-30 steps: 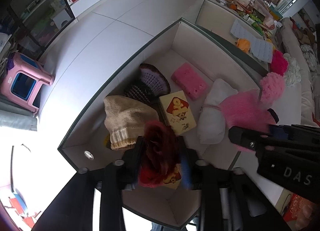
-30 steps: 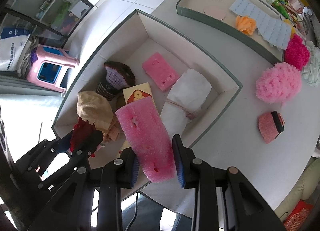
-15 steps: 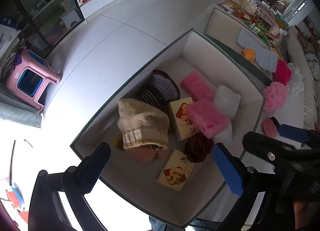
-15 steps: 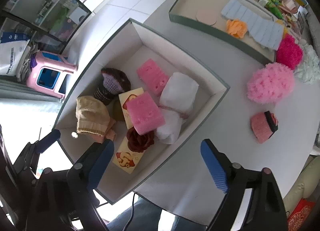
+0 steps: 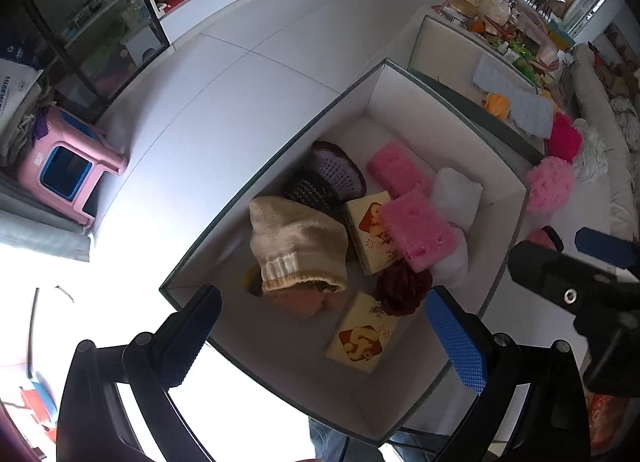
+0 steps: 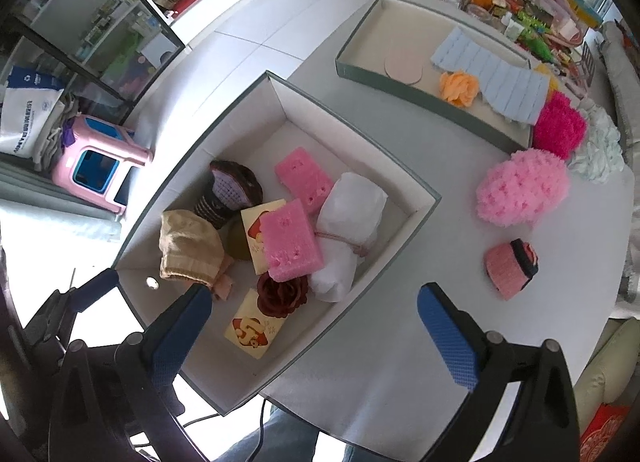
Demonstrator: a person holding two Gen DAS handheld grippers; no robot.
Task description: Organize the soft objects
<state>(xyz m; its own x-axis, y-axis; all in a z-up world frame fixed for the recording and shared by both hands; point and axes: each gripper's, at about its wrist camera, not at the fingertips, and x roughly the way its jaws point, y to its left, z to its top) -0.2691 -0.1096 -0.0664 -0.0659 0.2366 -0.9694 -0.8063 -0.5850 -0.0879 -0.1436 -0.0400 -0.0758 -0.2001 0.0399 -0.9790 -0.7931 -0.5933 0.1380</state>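
Pink pompom near box; possibly a wristband beside.

Sponge atop bundle in box

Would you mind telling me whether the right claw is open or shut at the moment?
Open. In the right wrist view, the right claw has its blue-padded fingers spread wide apart above the box, with nothing held between them.

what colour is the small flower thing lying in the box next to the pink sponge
Dark red, a maroon flower; the right wrist view shows it best.
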